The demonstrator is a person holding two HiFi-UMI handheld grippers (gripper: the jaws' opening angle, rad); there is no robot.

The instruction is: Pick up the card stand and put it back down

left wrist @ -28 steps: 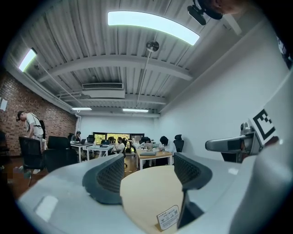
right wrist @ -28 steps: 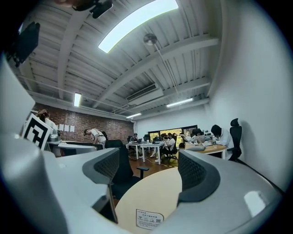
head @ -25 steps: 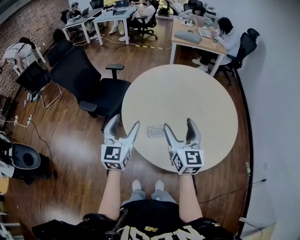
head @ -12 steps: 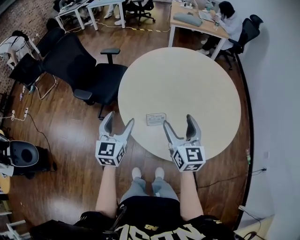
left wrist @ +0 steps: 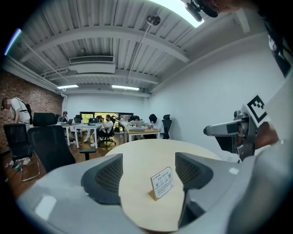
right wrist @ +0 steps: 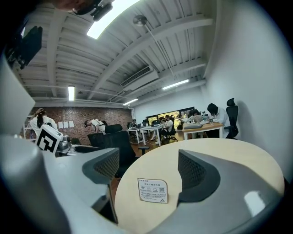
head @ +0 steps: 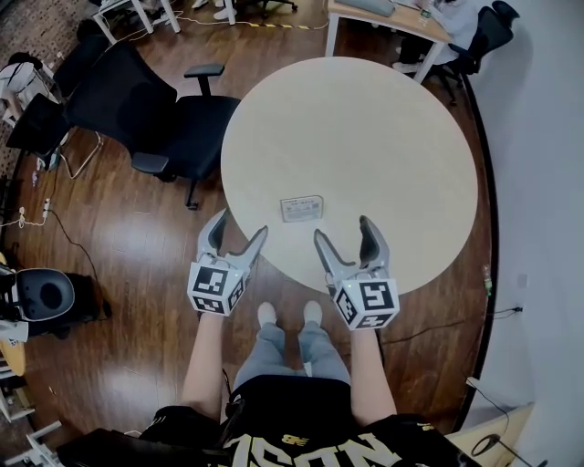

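Observation:
A small white card stand (head: 302,208) stands upright on the round beige table (head: 383,128), near its front edge. My left gripper (head: 239,228) hovers open over the table's front-left edge, just short and left of the stand. To the stand's right, my right gripper (head: 343,231) is open over the front edge. Neither gripper touches the stand. In the left gripper view the card stand (left wrist: 162,182) shows ahead between the open jaws, a little right of centre. In the right gripper view the card stand (right wrist: 152,190) sits ahead between the open jaws.
Black office chairs (head: 173,128) stand close to the table's left side on the wood floor. Desks with seated people (head: 438,18) are at the far end of the room. A white wall (head: 538,182) runs along the right.
The card stand lay level between the two grippers before; it now sits just beyond their tips. Both grippers stay open and the view has tilted further down.

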